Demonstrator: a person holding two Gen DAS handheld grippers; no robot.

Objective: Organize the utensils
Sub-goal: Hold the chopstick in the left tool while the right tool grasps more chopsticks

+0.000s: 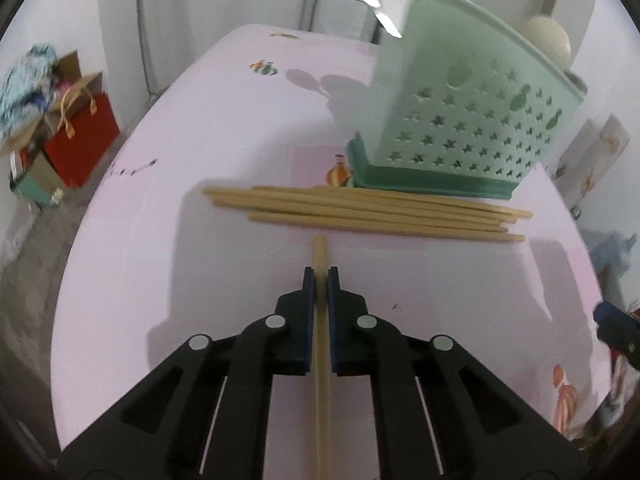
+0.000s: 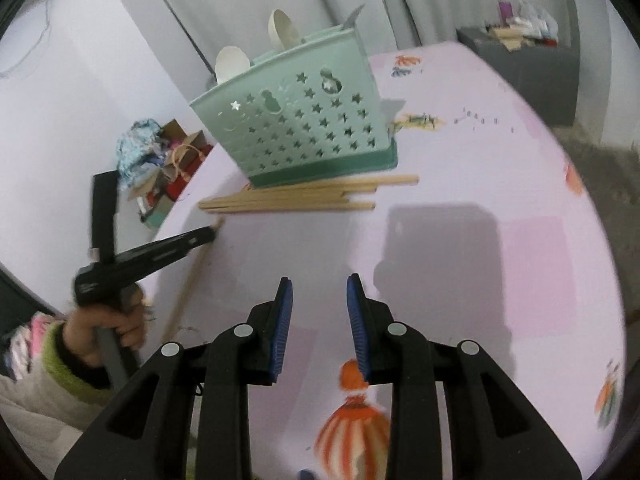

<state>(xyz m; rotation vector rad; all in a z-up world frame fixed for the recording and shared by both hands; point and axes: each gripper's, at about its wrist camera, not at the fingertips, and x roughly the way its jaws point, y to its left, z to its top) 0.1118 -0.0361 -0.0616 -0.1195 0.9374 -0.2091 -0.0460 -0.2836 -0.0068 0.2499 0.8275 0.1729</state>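
Beside five loose chopsticks [image 1: 360, 212], left tool [image 1: 321, 276] grips one chopstick [image 1: 320, 252]; right tool [image 2: 319, 286] gapes wide.

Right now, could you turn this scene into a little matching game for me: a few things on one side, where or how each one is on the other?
Things:
1. left gripper
2. right gripper
3. chopstick pile
4. white spoons

States:
A. standing in the green basket
B. open, holding nothing
C. lying on the pink tablecloth in front of the basket
D. shut on a single chopstick

Pairs: 1-D, 2-B, 3-C, 4-A
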